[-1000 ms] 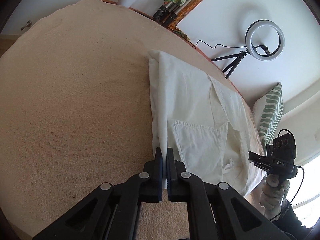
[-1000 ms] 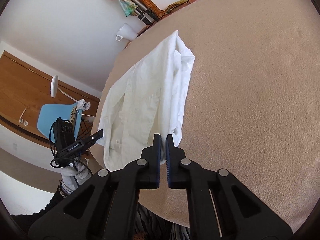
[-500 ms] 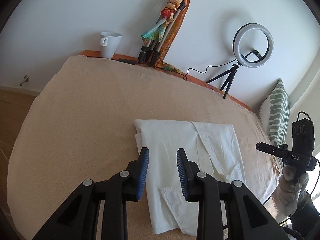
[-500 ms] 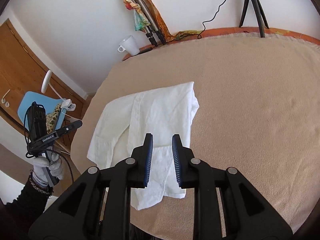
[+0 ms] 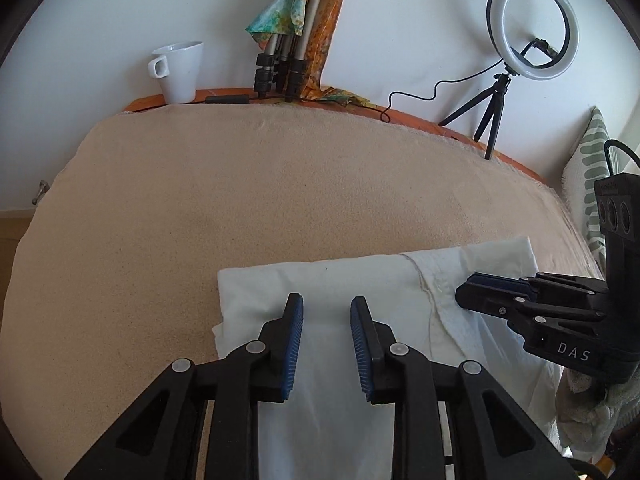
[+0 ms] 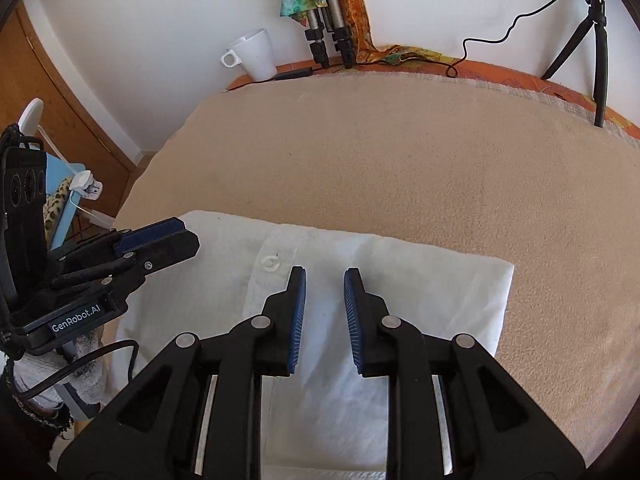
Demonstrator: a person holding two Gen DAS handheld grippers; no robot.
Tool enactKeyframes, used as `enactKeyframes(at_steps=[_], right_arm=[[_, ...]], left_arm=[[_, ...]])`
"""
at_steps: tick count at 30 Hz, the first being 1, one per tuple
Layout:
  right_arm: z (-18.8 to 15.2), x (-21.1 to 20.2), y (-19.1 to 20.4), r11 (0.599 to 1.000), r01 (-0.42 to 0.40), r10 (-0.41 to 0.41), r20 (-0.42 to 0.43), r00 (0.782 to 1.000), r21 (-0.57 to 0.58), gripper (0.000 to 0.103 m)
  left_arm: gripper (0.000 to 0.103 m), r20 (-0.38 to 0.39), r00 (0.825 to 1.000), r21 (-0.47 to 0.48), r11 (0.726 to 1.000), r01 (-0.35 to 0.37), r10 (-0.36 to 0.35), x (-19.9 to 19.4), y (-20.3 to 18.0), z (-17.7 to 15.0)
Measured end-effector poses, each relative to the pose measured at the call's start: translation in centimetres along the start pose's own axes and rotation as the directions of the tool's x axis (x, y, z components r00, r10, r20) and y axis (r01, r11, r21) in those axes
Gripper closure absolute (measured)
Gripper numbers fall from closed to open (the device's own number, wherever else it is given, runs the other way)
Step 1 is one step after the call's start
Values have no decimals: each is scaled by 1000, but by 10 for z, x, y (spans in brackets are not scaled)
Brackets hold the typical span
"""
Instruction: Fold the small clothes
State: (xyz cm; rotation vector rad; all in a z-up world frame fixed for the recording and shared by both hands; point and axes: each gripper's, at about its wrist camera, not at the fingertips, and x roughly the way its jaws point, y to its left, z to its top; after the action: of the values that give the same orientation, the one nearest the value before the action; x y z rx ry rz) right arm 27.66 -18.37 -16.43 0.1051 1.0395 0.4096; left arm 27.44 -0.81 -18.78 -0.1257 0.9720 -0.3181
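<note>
Shirt [image 6: 360, 264] button [image 6: 270, 262] (right wrist view only)

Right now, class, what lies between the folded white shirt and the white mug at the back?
Only bare beige blanket between the white shirt and the white mug; it shows in both wrist views.

White wall [image 5: 400, 32] behind beige-covered table [image 5: 240, 184]; white mug [image 5: 180, 68], folded tripods [image 5: 280, 60], ring light [image 5: 532, 26] along back edge; wooden door [image 6: 60, 100] left, green-patterned cushion [image 5: 588, 184] right.
</note>
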Motion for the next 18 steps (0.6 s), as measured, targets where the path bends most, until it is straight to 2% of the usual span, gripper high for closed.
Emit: enactKeyframes(at_steps=[1,3,6,9,13,16,18], right_arm=[[-3,6,-1,1000,11,-11,-16,1000,-9,82],[-11,15,-3,999,19,-20,-36,999,-29,84],[-16,15,-1,997,27,-27,-9,1000,-73,85],[-5,5,-7,999,-15,14,-30,999,-31,85],[-3,-23,-24,995,-94,92,38,995,40,83],[-2,-34,-37,994,-86,82,60,995,67,82],[-1,-33,-48,993,-62,58,36,998,101,82]], left_arm=[[81,-3,1000,-2,1000,4,-4,6,3,-6],[81,52,999,27,1000,1,-3,5,2,-15],[81,45,999,47,999,-16,14,3,-3,-13],[84,56,998,25,1000,1,-2,-11,2,-6],[84,122,991,24,999,43,-45,-36,7,3],[84,107,994,30,999,20,-23,-30,10,10],[84,81,997,17,1000,6,-7,-18,17,12]])
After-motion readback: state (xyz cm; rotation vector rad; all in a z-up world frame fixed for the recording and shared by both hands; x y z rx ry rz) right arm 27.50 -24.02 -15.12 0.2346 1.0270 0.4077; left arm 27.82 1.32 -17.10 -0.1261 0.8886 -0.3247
